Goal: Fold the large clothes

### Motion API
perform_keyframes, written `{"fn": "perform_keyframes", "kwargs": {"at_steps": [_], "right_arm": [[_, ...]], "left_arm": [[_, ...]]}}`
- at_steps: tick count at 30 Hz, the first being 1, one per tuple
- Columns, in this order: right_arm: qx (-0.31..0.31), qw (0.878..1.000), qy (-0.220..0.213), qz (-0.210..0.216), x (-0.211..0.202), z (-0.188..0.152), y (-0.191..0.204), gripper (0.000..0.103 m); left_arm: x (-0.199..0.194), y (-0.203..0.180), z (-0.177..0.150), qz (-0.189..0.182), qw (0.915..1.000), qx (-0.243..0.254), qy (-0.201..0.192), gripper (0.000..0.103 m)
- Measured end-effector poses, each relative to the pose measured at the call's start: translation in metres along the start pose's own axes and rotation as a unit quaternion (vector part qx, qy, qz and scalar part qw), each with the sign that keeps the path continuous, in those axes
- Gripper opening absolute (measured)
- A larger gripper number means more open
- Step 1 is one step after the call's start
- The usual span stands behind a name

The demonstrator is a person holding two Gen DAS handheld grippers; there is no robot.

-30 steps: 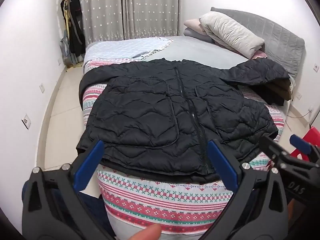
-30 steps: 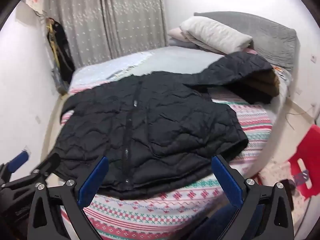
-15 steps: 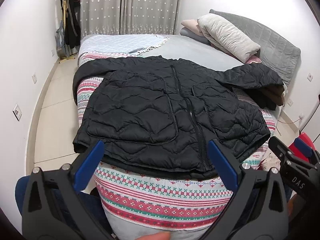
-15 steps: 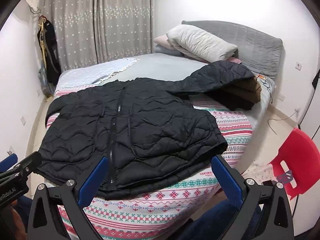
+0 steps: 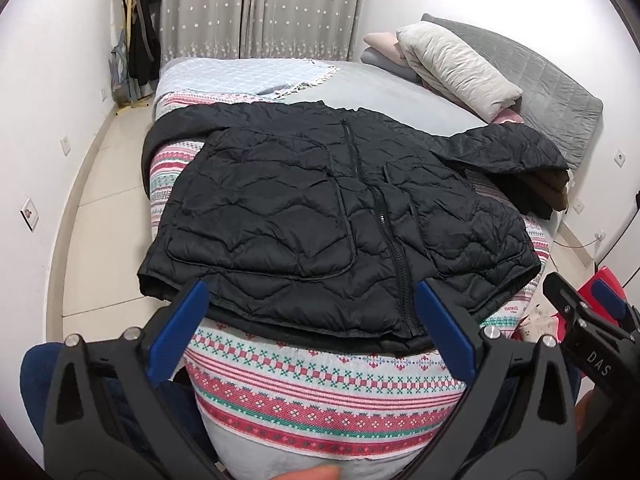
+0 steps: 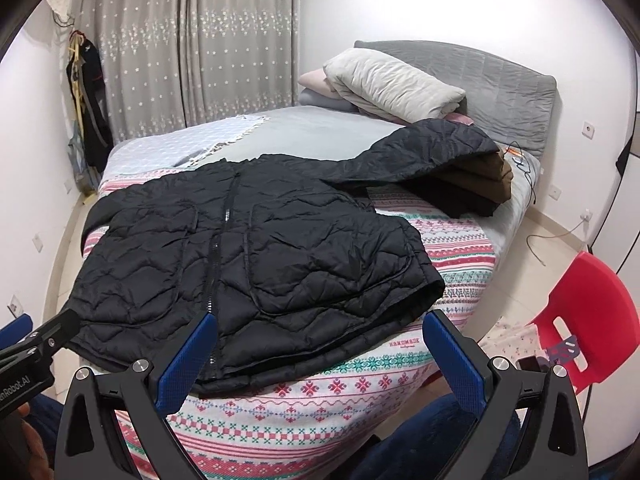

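Black quilted jacket (image 5: 320, 220) spread front-up on the striped patterned blanket (image 5: 320, 392) at the near end of the bed (image 6: 320, 132), zipper closed down the middle, hem toward the cameras and slightly overhanging the edge. One sleeve draped over the bed's far-left side; the other sleeve (image 6: 420, 148) stretched out to the right, resting on a stack of folded brown and dark clothes (image 6: 480, 184). Pale pillows (image 6: 392, 80) piled against the grey headboard (image 6: 500, 84); light-blue throw (image 5: 240, 80) across the far part of the bed. Curtains (image 6: 192, 40) behind, hanging clothes (image 5: 140, 40) in the corner, red chair (image 6: 592, 312) on the floor at right.

Left hand-held gripper (image 5: 312, 328) spread wide, blue pads apart, nothing between them, hovering just short of the jacket's hem near its left half. Right hand-held gripper (image 6: 320, 356) likewise spread, empty, poised before the hem's right half. Each visible at the edge of the other's view. Neither touching the jacket.
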State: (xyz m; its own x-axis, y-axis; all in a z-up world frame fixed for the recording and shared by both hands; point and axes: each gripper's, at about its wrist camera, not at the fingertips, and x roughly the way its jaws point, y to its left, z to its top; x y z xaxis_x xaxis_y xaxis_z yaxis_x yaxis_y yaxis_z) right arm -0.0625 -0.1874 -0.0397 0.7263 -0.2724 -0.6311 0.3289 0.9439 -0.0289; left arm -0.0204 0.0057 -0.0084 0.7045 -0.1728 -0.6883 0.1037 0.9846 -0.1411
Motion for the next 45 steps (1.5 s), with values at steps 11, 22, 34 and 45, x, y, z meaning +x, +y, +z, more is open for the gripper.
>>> {"fn": "perform_keyframes", "kwargs": {"at_steps": [11,22,34,45], "right_arm": [[0.006,1.000,0.009,-0.011,0.009,-0.003,-0.001,0.103],[0.009,1.000,0.012,-0.025,0.022,-0.007,-0.001,0.103],[0.040,0.999,0.033,-0.004,0.046,0.000,-0.016,0.103],[0.181,0.979,0.026,0.094,0.086,0.067,-0.103,0.103]], "left_arm": [[0.016,0.003,-0.005,-0.002,0.9998,0.008,0.019,0.102],[0.025,0.021,-0.006,-0.061,0.9955,-0.067,0.030,0.102],[0.041,0.020,0.009,-0.078,0.9925,-0.069,0.063,0.102],[0.055,0.052,0.070,-0.037,0.9927,-0.111,0.032,0.102]]}}
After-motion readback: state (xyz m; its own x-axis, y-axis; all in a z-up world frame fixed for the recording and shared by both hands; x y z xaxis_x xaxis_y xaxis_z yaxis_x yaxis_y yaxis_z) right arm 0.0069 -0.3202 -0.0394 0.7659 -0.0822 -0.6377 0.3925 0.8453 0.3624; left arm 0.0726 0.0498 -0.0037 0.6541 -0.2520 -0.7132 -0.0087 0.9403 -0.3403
